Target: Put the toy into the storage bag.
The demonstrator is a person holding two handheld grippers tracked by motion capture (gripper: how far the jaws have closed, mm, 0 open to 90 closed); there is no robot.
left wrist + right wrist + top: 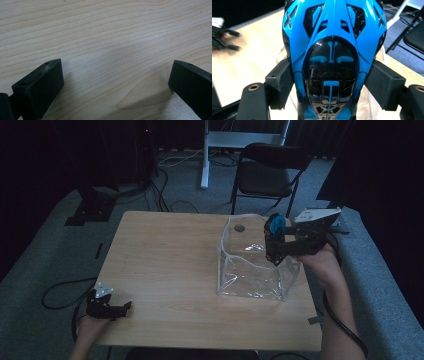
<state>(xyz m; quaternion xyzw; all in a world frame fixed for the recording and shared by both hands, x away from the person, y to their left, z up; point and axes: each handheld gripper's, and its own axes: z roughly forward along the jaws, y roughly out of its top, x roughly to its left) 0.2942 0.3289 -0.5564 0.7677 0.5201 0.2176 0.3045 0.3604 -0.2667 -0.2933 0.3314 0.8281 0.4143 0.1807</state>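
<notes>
Here: pale wood bench (165, 265), grey carpet, dark room. Right tool (332, 82) clamps blue toy car (332, 50) above clear bag (250, 265), long axis along jaws. Left tool (116, 82) wide, empty.

blue toy car (332, 50) cropped top and bottom, perhaps blurred left gripper (222, 35)

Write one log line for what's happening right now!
right gripper: shut on blue toy car, over clear bag | left gripper: open, empty, on table

High view looks down over the table (165, 265); both tool cameras sit close (sharing its wood).
</notes>
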